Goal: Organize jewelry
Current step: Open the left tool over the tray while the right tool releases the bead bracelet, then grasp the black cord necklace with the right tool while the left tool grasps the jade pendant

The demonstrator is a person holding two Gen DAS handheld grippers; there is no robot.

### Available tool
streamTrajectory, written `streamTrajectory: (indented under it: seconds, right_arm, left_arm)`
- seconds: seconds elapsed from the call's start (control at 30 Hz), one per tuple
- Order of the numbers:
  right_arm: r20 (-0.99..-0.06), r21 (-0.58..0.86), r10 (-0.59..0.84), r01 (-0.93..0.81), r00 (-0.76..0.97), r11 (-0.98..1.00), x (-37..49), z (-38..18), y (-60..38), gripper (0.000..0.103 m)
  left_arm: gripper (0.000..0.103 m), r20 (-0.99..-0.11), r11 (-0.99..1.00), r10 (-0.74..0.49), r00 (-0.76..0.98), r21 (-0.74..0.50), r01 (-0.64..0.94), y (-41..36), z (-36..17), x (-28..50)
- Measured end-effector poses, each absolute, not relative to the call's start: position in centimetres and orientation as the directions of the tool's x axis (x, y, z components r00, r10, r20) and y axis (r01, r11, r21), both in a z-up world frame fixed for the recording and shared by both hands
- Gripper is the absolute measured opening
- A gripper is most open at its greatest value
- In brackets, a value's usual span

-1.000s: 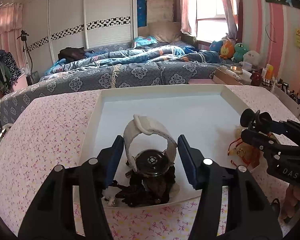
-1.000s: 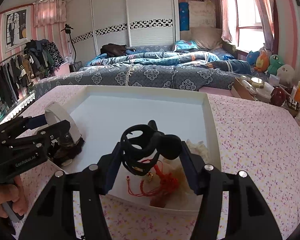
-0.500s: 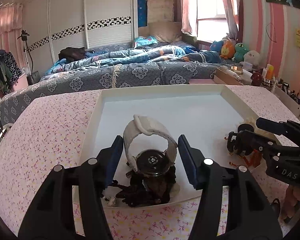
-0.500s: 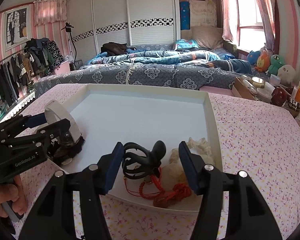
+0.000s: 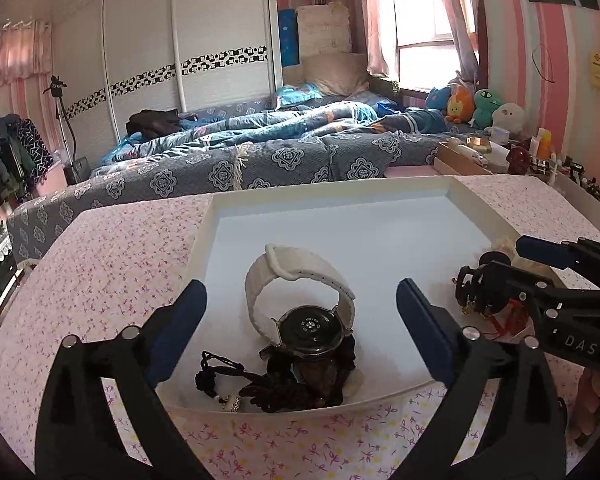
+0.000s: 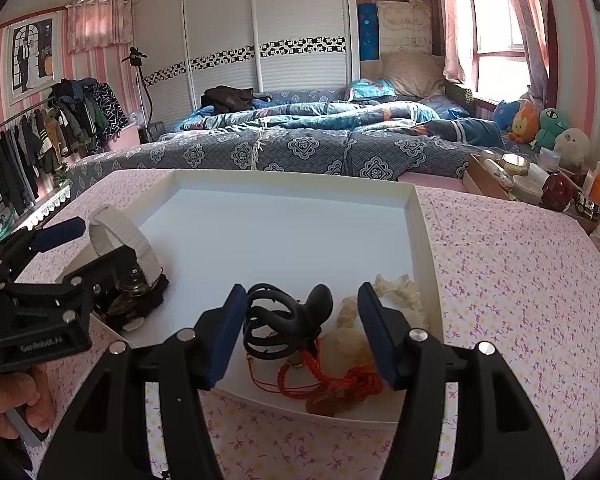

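A white tray [image 5: 332, 193] lies on the flowered table. In its near left corner a watch with a white strap [image 5: 300, 276] leans on a pile of black beaded cord [image 5: 276, 384]. My left gripper [image 5: 300, 300] straddles the watch; its jaws are opening wide and neither pad touches it. In the tray's near right corner a black hair clip [image 6: 288, 316] rests on a red cord bracelet [image 6: 340, 384], beside cream lace pieces [image 6: 400, 292]. My right gripper [image 6: 302, 308] stands around the clip, with the left pad close to it and a clear gap on the right.
The pink flowered tablecloth [image 6: 520, 300] covers the table around the tray. A bed with blue bedding [image 6: 300, 136] runs along the far side. Boxes, jars and bottles [image 6: 540, 184] crowd the far right edge. A clothes rack [image 6: 28, 148] stands at the left.
The left jaws have spread wide off the watch, which stays in the tray. The black clip has dropped from high between the right fingers onto the red cord in the tray.
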State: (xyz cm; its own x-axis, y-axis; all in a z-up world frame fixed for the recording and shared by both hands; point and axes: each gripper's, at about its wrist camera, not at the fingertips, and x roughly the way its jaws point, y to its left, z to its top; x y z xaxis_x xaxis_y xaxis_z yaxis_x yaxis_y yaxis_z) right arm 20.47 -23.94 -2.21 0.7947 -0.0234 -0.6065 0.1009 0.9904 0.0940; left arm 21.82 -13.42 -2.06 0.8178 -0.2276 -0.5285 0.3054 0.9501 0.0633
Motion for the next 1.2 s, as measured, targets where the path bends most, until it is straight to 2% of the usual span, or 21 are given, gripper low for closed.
streamTrajectory:
  seconds: [0.07, 0.13, 0.3, 0.37, 0.47, 0.53, 0.7, 0.77, 0.83, 0.97, 1.07, 1.2]
  right_arm:
    - [-0.603, 0.095, -0.024, 0.102, 0.797, 0.99, 20.4, -2.2, -24.0, 0.059]
    - [-0.6, 0.095, -0.025, 0.102, 0.799, 0.99, 20.3, -2.2, -24.0, 0.066]
    - [-0.59, 0.089, -0.029, 0.1, 0.807, 0.991, 20.2, -2.2, -24.0, 0.067]
    - [-0.584, 0.108, -0.011, 0.091, 0.812, 0.99, 20.0, -2.1, -24.2, 0.067]
    - [-0.597, 0.171, 0.02, 0.103, 0.802, 0.98, 19.6, -1.3, -25.4, 0.067]
    - [-0.573, 0.206, 0.034, 0.104, 0.819, 0.973, 18.8, 0.3, -26.5, 0.075]
    - [-0.553, 0.245, 0.027, 0.132, 0.833, 0.96, 16.0, 3.7, -28.4, 0.079]
    - [-0.57, 0.235, 0.041, 0.115, 0.821, 0.965, 14.3, 4.0, -28.1, 0.081]
    - [-0.596, 0.225, 0.055, 0.101, 0.801, 0.969, 12.7, 3.2, -27.3, 0.088]
    - [-0.685, 0.235, 0.122, 0.059, 0.718, 0.97, 10.5, -0.5, -24.9, 0.088]
    - [-0.746, 0.214, 0.125, 0.057, 0.654, 0.975, 9.4, -3.1, -22.8, 0.088]
    - [-0.776, 0.159, 0.091, 0.053, 0.624, 0.986, 9.1, -4.7, -21.2, 0.088]
  left_arm:
    - [0.098, -0.528, 0.95, -0.228, 0.818, 0.061, 0.305, -13.4, -2.0, 21.9]
    - [0.098, -0.526, 0.952, -0.227, 0.819, 0.059, 0.301, -13.3, -2.0, 21.9]
    - [0.099, -0.515, 0.946, -0.252, 0.819, 0.045, 0.32, -13.0, -1.9, 21.7]
    - [0.099, -0.537, 0.947, -0.265, 0.801, 0.012, 0.321, -12.6, -1.3, 22.0]
    - [0.1, -0.511, 0.947, -0.298, 0.806, -0.052, 0.317, -11.1, 1.4, 21.5]
    - [0.1, -0.486, 0.952, -0.277, 0.829, -0.021, 0.305, -10.3, 3.3, 20.7]
    - [0.1, -0.48, 0.957, -0.238, 0.844, 0.034, 0.289, -6.9, 6.0, 18.0]
    - [0.1, -0.513, 0.966, -0.192, 0.837, 0.054, 0.254, -4.9, 5.7, 16.9]
    - [0.1, -0.544, 0.972, -0.172, 0.821, 0.039, 0.23, -2.7, 4.7, 15.8]
    - [0.1, -0.629, 0.974, -0.139, 0.764, 0.051, 0.22, -0.9, 0.9, 12.9]
    - [0.1, -0.699, 0.963, -0.164, 0.696, 0.039, 0.266, -1.6, -1.9, 11.2]
    - [0.1, -0.74, 0.954, -0.164, 0.652, 0.049, 0.297, -2.2, -4.2, 10.1]
